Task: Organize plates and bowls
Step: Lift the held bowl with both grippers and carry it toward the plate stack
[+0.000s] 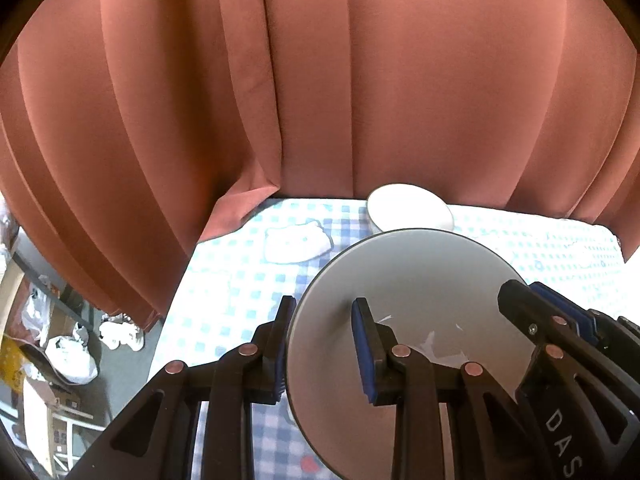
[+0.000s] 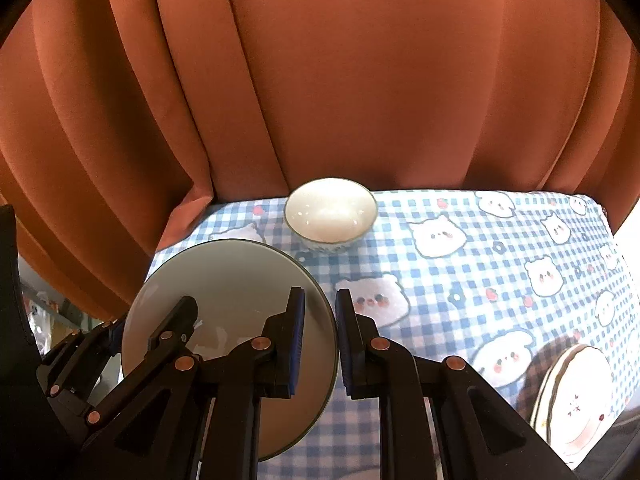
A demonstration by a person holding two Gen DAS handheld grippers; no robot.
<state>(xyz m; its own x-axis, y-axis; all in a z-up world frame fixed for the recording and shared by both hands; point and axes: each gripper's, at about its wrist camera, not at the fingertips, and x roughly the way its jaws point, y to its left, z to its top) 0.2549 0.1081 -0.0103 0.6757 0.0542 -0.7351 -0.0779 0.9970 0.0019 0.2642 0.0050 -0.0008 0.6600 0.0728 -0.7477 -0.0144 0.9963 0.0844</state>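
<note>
Left gripper (image 1: 324, 344) grips the left rim of 1 grey plate (image 1: 408, 300): 1 blue pad sits outside the rim, the other on the plate's upper face. Jaws are narrow, closed on the rim. Right gripper (image 2: 320, 340) grips the opposite, right rim of the same plate (image 2: 228, 292) in the same manner, jaws narrow, pads either side of the edge. Each gripper is visible in the other's view, at the far side of the plate. The plate is clear of the table (image 2: 460, 280), tilted, over the left half of the checked blue-and-white tablecloth (image 1: 224, 292) printed with white animal faces.

1 white bowl (image 2: 331, 211) with a patterned outer band stands upright at the back edge of the table, beyond the plate and apart from it. A stack of plates (image 2: 576, 400) with a cartoon print lies near the front right corner. Rust-coloured curtains (image 2: 360, 80) hang behind the back edge.
</note>
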